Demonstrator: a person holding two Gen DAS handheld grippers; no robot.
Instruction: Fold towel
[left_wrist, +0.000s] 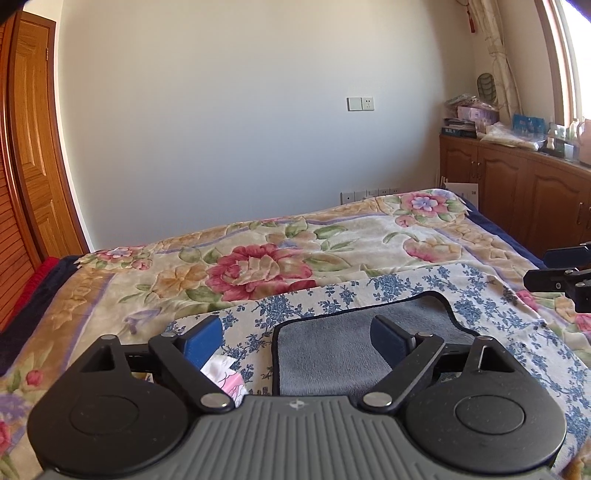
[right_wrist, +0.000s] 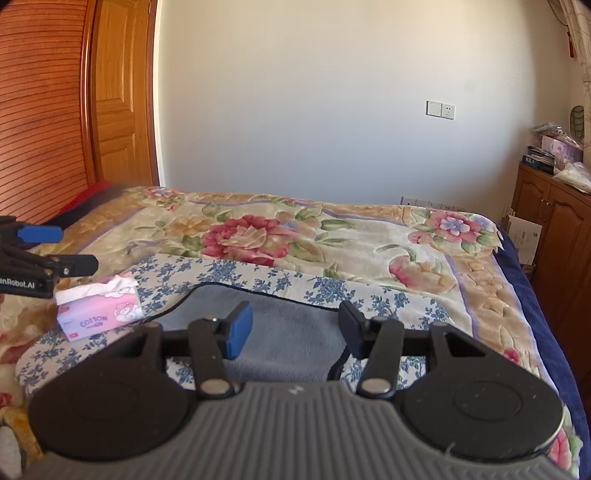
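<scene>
hovering level above the grey towel (left_wrist: 343, 354), left gripper (left_wrist: 295, 338) and right gripper (right_wrist: 295, 328) both gape apart, holding nothing.

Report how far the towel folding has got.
Done: nothing visible; the grey towel lies flat on the blue-flowered cloth, unfolded as far as can be seen. In hand: nothing; the left gripper and right gripper hang open above it, gripping nothing. Left: grasping an edge and every fold. A tissue pack sits beside the towel.
</scene>
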